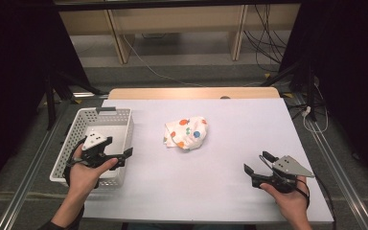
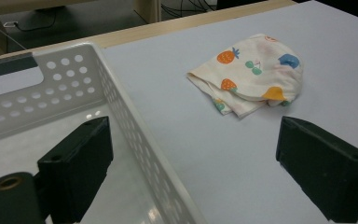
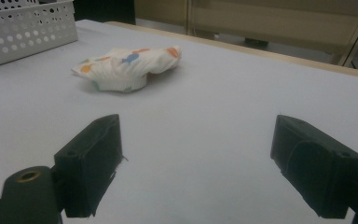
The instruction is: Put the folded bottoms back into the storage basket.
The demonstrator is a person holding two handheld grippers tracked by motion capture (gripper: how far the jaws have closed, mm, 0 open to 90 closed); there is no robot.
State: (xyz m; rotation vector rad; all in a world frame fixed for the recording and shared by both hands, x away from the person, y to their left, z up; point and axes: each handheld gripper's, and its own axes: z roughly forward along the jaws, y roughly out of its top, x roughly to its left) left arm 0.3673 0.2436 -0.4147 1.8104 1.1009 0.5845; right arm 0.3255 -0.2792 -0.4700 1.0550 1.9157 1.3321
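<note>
1. Counter (image 1: 230, 158): pale lavender-white surface on a light wooden top whose far edge shows beyond it.
2. Fruit-print cloth (image 1: 186, 133): cream fabric with orange, blue and green motifs, crumpled into a loose mound. It lies near the middle of the counter, just right of the basket and apart from it, well apart from both grippers.
3. Basket (image 1: 76, 125): white perforated plastic, rectangular, with a grey handle slot at its far end. It stands at the counter's left edge.
4. Left gripper (image 1: 122, 156): held in the person's left hand over the near right part of the basket, a grey three-cornered plate on top. Jaws spread wide with nothing between them. In the left gripper view one jaw hangs above the basket's inside, the other above the bare counter, with the cloth ahead.
5. Right gripper (image 1: 258, 162): held in the right hand near the counter's front right corner, pointing towards the cloth. Jaws spread wide with nothing between them, just above the bare counter.
</note>
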